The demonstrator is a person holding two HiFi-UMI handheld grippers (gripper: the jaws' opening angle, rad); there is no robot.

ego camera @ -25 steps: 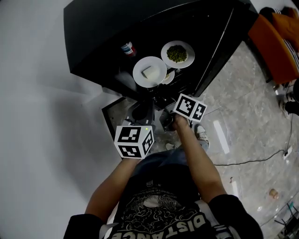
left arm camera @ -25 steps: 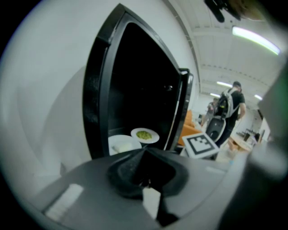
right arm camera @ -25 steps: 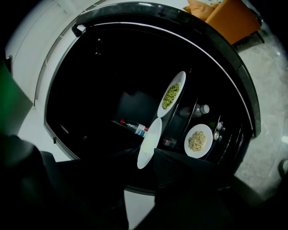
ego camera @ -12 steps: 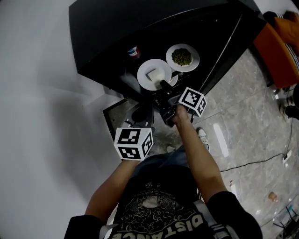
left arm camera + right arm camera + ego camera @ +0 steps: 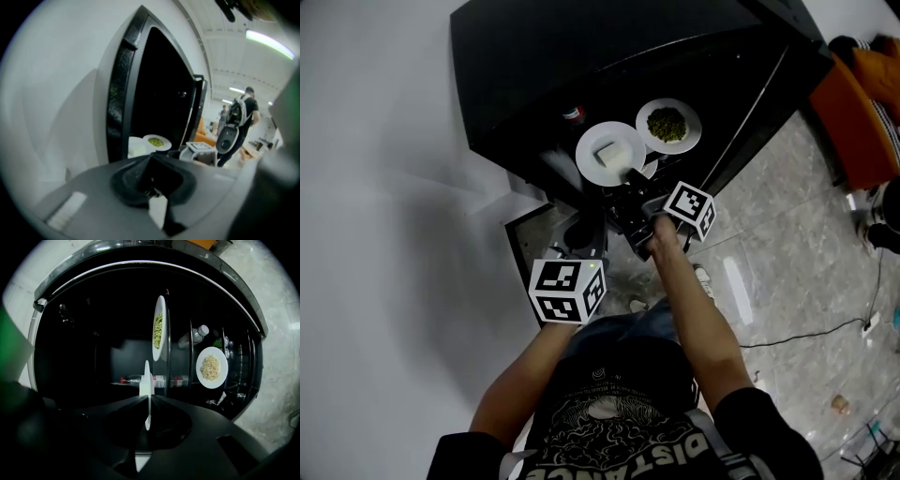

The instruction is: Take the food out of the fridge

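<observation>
The black fridge [image 5: 534, 66] stands open in front of me. On its shelf sits a white plate [image 5: 609, 152] carrying a white block, and beside it a plate of green food [image 5: 667, 124]. My right gripper [image 5: 630, 176] has just been closing and is now shut on the near rim of the white plate. The right gripper view, rolled on its side, shows that plate [image 5: 146, 380] edge-on between the right gripper's [image 5: 148, 398] pads. A plate of pale grains [image 5: 211, 367] lies on another shelf. My left gripper [image 5: 580, 230] hangs back outside the fridge, jaws together and empty.
A red-capped bottle [image 5: 573, 114] lies behind the plates, and more bottles [image 5: 194, 336] sit further in. The fridge door [image 5: 759, 94] stands open at the right. An orange seat [image 5: 853, 94] is on the stone floor. A person [image 5: 243, 112] stands far off.
My right gripper has moved forward to the white plate's near rim, rolled, and shut on it. The left gripper has stayed put.
</observation>
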